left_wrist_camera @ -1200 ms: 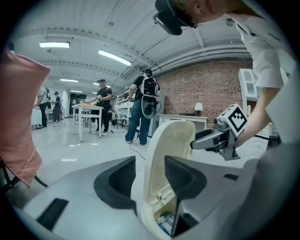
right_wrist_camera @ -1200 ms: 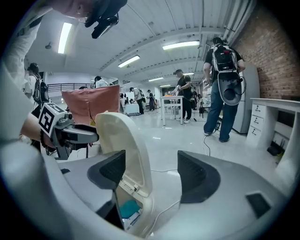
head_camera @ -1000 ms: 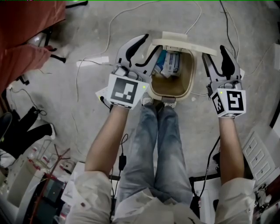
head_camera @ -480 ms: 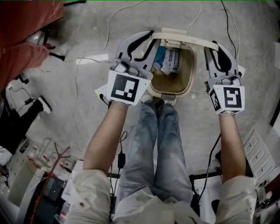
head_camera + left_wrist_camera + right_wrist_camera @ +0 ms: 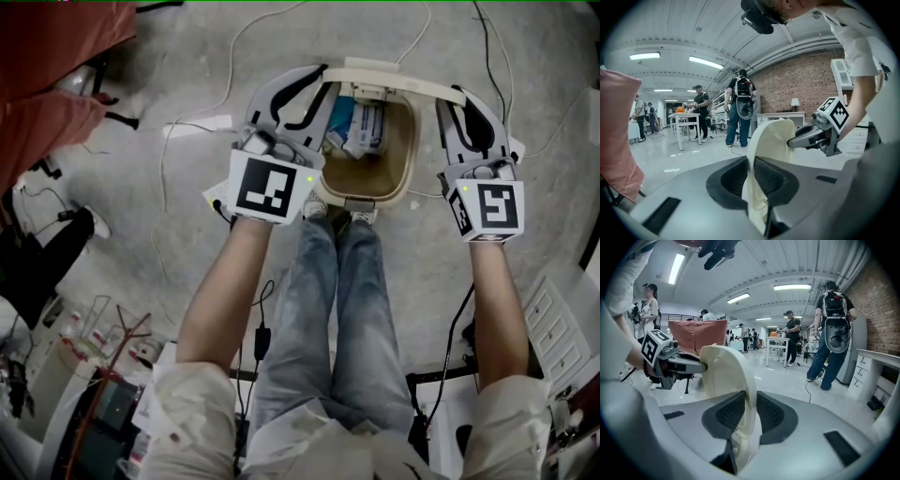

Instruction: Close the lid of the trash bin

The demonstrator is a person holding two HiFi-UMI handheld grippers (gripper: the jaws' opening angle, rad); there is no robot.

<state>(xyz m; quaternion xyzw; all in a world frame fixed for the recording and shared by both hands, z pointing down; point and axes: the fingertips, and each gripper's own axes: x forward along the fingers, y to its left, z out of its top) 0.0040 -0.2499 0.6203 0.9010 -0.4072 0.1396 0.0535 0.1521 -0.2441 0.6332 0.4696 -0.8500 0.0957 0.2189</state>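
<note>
No word, number or brand can be read anywhere. The left gripper (image 5: 326,82) and right gripper (image 5: 461,97) bear only black-and-white square patterns (codes, not lettering), and the blue-and-white packets (image 5: 361,127) in the trash bin (image 5: 410,164) carry print too small to make out.

Bright ceiling strip lights (image 5: 707,62); fisheye edges dark; head view dim.
</note>
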